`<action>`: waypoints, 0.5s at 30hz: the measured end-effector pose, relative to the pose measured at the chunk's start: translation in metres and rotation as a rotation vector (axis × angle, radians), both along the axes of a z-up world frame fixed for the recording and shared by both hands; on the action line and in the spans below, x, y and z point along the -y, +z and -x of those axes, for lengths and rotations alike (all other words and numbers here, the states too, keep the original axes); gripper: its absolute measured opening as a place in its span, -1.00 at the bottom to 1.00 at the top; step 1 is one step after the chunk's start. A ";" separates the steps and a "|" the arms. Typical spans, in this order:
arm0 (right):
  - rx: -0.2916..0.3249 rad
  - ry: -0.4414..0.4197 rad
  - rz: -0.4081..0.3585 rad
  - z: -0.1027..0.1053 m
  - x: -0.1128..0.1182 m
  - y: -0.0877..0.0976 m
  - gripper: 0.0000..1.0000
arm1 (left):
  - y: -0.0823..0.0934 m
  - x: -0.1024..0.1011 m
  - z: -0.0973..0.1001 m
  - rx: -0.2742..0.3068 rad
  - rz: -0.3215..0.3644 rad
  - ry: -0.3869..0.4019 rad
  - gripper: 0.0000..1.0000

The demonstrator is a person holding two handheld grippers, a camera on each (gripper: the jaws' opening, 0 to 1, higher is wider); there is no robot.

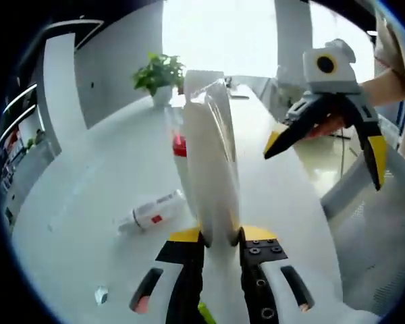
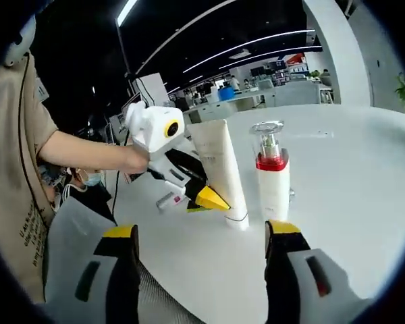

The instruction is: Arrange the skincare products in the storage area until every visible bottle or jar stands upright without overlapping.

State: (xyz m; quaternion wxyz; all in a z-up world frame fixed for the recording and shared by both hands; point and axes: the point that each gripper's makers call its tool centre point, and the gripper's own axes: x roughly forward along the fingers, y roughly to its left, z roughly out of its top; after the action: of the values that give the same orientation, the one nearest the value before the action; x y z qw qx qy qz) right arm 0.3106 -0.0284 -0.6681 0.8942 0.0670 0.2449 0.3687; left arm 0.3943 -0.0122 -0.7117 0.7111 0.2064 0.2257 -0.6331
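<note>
A tall white tube [image 1: 212, 169] stands cap-down on the white table [image 1: 74, 202], and my left gripper [image 1: 221, 234] is shut on its lower part. In the right gripper view the same tube [image 2: 219, 169] stands just left of an upright pump bottle [image 2: 271, 179] with a red band and clear cap, held by the left gripper [image 2: 206, 196]. That bottle's red band [image 1: 179, 145] peeks out behind the tube. A small white bottle [image 1: 148, 214] with a red label lies on its side at the left. My right gripper [image 2: 201, 233] is open and holds nothing, short of the tube; it hangs above the table edge [image 1: 324, 162].
A potted plant [image 1: 160, 74] stands at the table's far end. A small pale scrap [image 1: 101, 295] lies near the front left. A mesh chair [image 1: 371, 229] sits off the table's right edge. A person's sleeve and arm [image 2: 27, 162] fill the left side.
</note>
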 end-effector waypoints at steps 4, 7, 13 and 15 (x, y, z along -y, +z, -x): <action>-0.013 -0.002 -0.007 0.006 -0.005 -0.005 0.58 | 0.001 0.003 -0.006 0.001 0.005 0.000 -0.68; -0.022 -0.012 -0.014 0.008 -0.006 -0.007 0.62 | 0.002 0.004 -0.010 0.000 0.012 -0.001 -0.68; -0.029 -0.029 -0.022 0.009 -0.006 -0.008 0.65 | 0.002 0.008 -0.018 0.001 0.032 0.014 -0.68; -0.030 -0.029 -0.021 0.009 -0.006 -0.009 0.65 | 0.002 0.009 -0.020 0.000 0.037 0.017 -0.68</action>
State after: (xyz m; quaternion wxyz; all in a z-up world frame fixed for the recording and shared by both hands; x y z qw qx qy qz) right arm 0.3021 -0.0225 -0.6771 0.8949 0.0854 0.2533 0.3574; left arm 0.4148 -0.0216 -0.7096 0.7202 0.1911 0.2158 -0.6310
